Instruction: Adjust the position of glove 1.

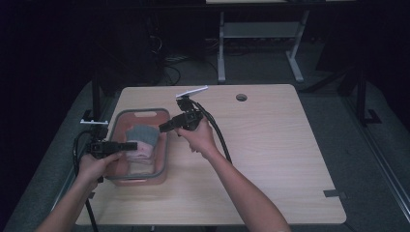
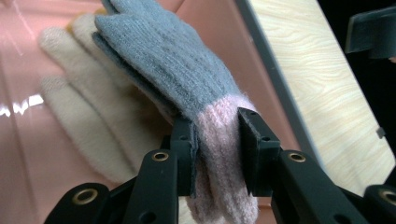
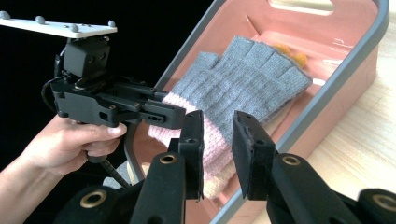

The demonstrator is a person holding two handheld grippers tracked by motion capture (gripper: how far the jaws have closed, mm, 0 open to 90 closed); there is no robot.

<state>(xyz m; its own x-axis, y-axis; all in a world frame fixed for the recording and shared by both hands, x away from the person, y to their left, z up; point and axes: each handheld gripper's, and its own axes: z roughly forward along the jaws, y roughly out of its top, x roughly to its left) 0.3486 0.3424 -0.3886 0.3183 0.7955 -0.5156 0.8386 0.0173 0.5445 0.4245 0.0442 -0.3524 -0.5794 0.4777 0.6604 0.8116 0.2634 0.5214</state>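
Note:
A grey knit glove [image 1: 143,134] with a pink cuff [image 2: 219,154] lies tilted in a pink bin with a grey rim [image 1: 167,155] at the table's left. My left gripper [image 1: 133,145] is shut on that cuff [image 3: 175,105] and reaches in from the bin's left side. A cream glove [image 2: 79,116] lies under the grey glove [image 2: 163,60] on the bin floor. My right gripper [image 1: 162,128] hovers over the bin's right rim [image 3: 336,79], pointing at the grey glove [image 3: 252,88]. Its jaws stand open with nothing between them, and the right gripper [image 3: 217,128] is a little short of the cuff.
The bin sits on a light wooden table [image 1: 270,145] with a round cable hole [image 1: 241,97] at the back. Something orange [image 3: 295,57] peeks out behind the grey glove's fingers. A desk frame [image 1: 221,53] stands on the floor beyond the table.

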